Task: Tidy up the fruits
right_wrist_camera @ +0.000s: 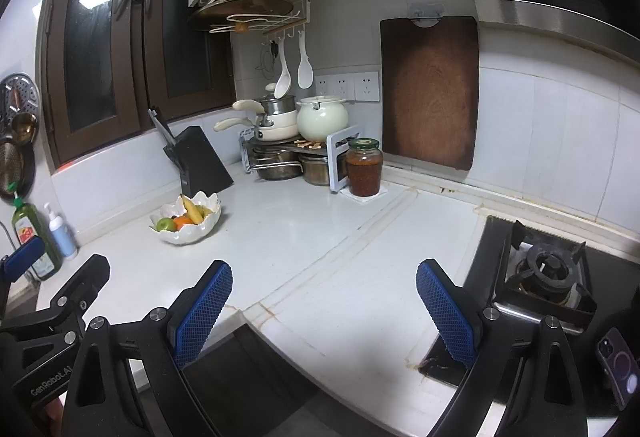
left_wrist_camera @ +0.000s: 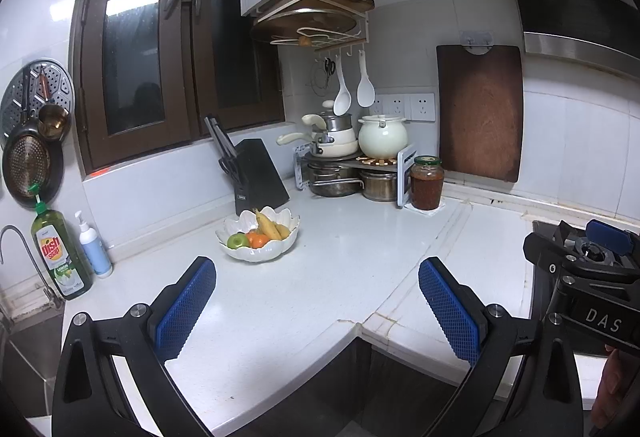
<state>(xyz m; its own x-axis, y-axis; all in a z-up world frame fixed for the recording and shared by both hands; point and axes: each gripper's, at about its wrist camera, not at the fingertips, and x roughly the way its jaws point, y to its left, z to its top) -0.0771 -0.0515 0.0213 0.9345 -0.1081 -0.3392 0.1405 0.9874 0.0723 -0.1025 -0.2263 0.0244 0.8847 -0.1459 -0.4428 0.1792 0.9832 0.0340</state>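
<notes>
The white petal-shaped bowl (left_wrist_camera: 258, 243) sits on the pale stone counter (left_wrist_camera: 340, 277), near the black knife block (left_wrist_camera: 260, 177). Inside it lie a green apple (left_wrist_camera: 237, 240), an orange fruit (left_wrist_camera: 256, 239) and yellow bananas (left_wrist_camera: 269, 225). The left gripper (left_wrist_camera: 318, 301) has its blue pads spread wide and holds nothing. The right gripper (right_wrist_camera: 324, 307) is spread wide and empty too. Both hang over the near edge, well apart from the bowl. The fruits are packed close, so a pad could push the wrong one. The round apple may roll out. A hard bump could slide the bowl toward the knives.
</notes>
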